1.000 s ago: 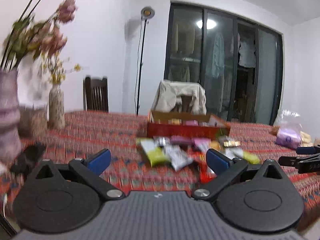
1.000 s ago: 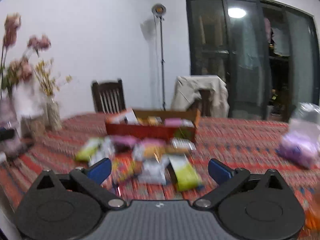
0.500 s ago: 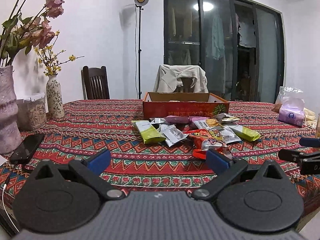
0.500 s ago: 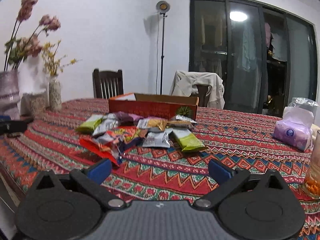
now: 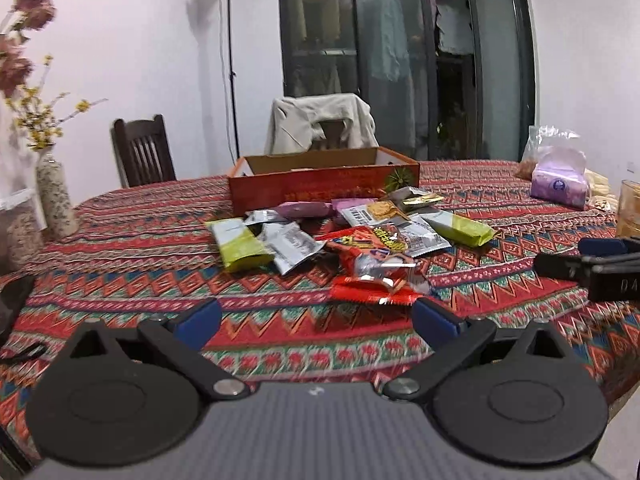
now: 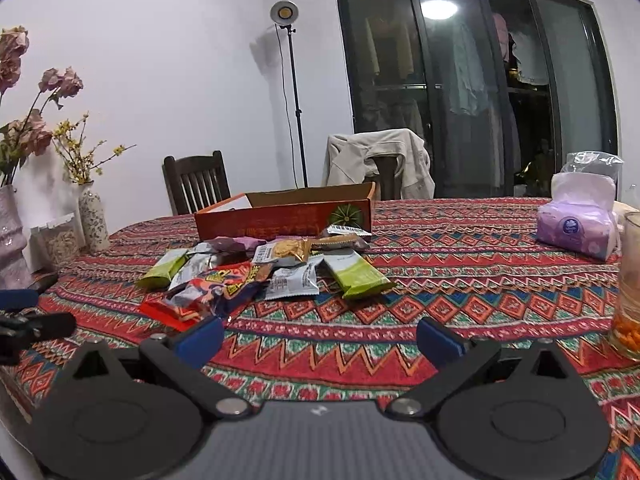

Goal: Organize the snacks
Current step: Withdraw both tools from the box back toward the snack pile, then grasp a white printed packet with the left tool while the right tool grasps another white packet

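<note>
Just ahead of your wide-open left gripper [image 5: 316,318], that slick red packet [image 5: 370,280] could skid away if you clip its edge.

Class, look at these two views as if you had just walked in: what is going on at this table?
A person holds a two-finger tool in each hand above a patterned tablecloth. The left tool and the right tool are both open and hold nothing. A loose pile of snack packets lies in front of an open cardboard box. Nothing has been picked up; the packets all lie outside the box, as far as these views show.
</note>
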Tool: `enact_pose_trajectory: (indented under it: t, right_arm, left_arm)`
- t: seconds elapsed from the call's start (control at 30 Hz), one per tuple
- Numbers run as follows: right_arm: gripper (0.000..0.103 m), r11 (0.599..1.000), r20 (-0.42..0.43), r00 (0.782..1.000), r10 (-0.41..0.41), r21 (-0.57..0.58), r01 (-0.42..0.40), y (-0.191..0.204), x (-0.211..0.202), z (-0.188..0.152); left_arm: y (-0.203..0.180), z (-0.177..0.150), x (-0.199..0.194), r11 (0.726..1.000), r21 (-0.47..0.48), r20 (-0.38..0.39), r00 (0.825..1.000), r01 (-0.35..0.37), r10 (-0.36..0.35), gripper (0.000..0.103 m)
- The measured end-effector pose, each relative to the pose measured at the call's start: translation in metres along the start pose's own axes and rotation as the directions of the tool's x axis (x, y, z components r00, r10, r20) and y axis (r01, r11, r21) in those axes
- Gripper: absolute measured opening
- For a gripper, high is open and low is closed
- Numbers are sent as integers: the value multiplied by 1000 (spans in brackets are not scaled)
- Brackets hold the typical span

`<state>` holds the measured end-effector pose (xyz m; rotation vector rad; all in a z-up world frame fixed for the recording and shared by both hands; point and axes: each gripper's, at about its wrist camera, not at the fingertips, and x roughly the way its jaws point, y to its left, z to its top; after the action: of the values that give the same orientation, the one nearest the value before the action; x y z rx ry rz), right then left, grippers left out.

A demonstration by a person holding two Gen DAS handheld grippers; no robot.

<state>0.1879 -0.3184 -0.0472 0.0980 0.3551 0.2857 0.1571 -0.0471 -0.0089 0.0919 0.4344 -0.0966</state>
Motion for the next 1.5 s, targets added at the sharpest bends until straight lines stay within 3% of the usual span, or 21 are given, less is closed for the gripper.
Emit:
enact_pose_trajectory:
  t: [0.13, 0.23, 0.33, 0.37, 0.4, 0.47, 0.57, 0.63, 0.7, 0.77, 1.0, 1.1, 1.13, 1.23, 1.37, 1.5]
  right_arm:
    - [98, 1000, -57, 998, 14, -13, -15, -2, 27, 8]
    - [87, 999, -66, 998, 15, -42, -18, -1, 43, 19]
    - [83, 999, -61, 998, 8, -52, -11, -1, 56, 30]
    - [76, 999, -63, 998, 11, -48, -14, -2, 60, 33]
    - [70, 999, -76, 997, 20, -40, -23, -4, 66, 35]
    - [68, 999, -107, 994, 32, -32, -36, -5, 77, 39]
    - [64, 998, -141, 989, 39, -45, -45, -3, 99, 44]
    - [64, 997, -154, 987, 50, -53, -59, 2, 112, 49]
    - [64, 995, -163, 985, 60, -73, -73, 8, 126, 54]
    - [64, 993, -181, 981, 64, -88, -81, 13, 141, 59]
    - [59, 990, -273, 959, 72, -95, -101, 28, 186, 60]
    - [58, 993, -306, 951, 50, -89, -81, 30, 199, 60]
    - [58, 994, -310, 949, 51, -79, -79, 29, 201, 60]
    - [57, 995, -333, 943, 25, -85, -56, 31, 212, 58]
    - [46, 993, -334, 943, 6, -111, -45, 34, 209, 57]
    - [46, 990, -320, 947, 6, -131, -51, 33, 182, 54]
  left_arm:
    - [-6, 24, 41, 995, -59, -31, 997, 74, -76, 103]
    - [-13, 37, 76, 991, -58, -67, 990, 117, -121, 103]
    - [-6, 47, 105, 992, -88, -108, 989, 92, -102, 102]
    - [0, 50, 114, 989, -117, -132, 985, 92, -108, 99]
    - [8, 53, 124, 984, -153, -155, 981, 95, -119, 96]
    - [19, 58, 139, 976, -200, -175, 977, 85, -121, 80]
    - [31, 65, 165, 973, -218, -165, 980, 71, -108, 78]
    - [35, 67, 186, 977, -213, -208, 976, 19, -64, 78]
    - [38, 63, 194, 983, -183, -202, 979, 1, -39, 79]
    - [43, 60, 198, 986, -168, -219, 975, -15, -22, 81]
    - [62, 61, 205, 967, -255, -233, 969, 16, -78, 77]
    - [63, 60, 205, 962, -272, -221, 972, 14, -77, 66]
    - [63, 59, 205, 963, -269, -218, 973, 11, -72, 55]
    - [59, 58, 201, 970, -243, -206, 976, 16, -68, 51]
    - [56, 54, 181, 969, -243, -199, 975, 46, -97, 46]
    - [53, 45, 146, 965, -244, -190, 972, 91, -140, 46]
